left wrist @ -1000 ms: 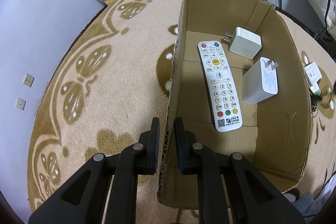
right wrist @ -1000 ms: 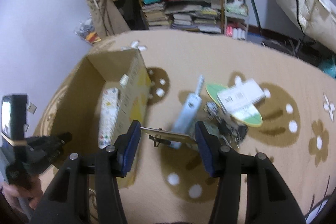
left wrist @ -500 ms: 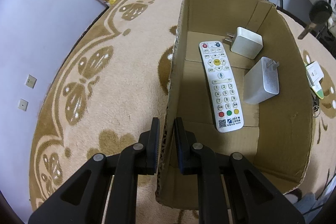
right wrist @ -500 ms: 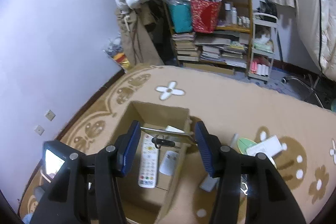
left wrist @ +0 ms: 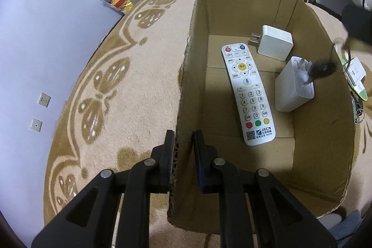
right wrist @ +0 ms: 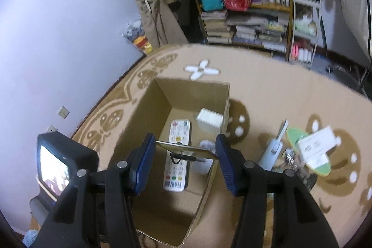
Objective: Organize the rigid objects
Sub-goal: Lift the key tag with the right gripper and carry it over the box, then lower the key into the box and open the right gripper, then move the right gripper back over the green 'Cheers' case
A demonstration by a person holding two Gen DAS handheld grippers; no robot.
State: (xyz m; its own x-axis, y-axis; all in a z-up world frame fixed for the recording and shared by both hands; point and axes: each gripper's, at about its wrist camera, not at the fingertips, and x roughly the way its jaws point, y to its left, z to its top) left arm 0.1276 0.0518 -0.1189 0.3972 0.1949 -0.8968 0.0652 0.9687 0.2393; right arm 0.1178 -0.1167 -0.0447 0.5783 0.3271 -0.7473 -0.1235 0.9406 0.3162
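Observation:
A cardboard box [left wrist: 325,131] stands open on the carpet. My left gripper [left wrist: 182,143] is shut on its left wall. Inside lie a white remote [left wrist: 247,94] and two white chargers [left wrist: 275,42], [left wrist: 294,85]. My right gripper [right wrist: 186,151] is above the box [right wrist: 148,108], shut on a flat brass-coloured card with a black key [right wrist: 186,151] hanging under it. The key [left wrist: 322,69] shows blurred over the right charger in the left wrist view. The remote [right wrist: 177,155] lies below the card.
On the carpet right of the box lie a pale blue device [right wrist: 273,150], a green disc [right wrist: 309,155] with a white card box [right wrist: 317,143] on it, and keys. A bookshelf [right wrist: 251,4] and a rack [right wrist: 304,24] stand at the back. The wall [right wrist: 58,38] is at left.
My right gripper has carried the card and key from the carpet to above the box and has come lower over it. The left gripper kept its hold on the wall.

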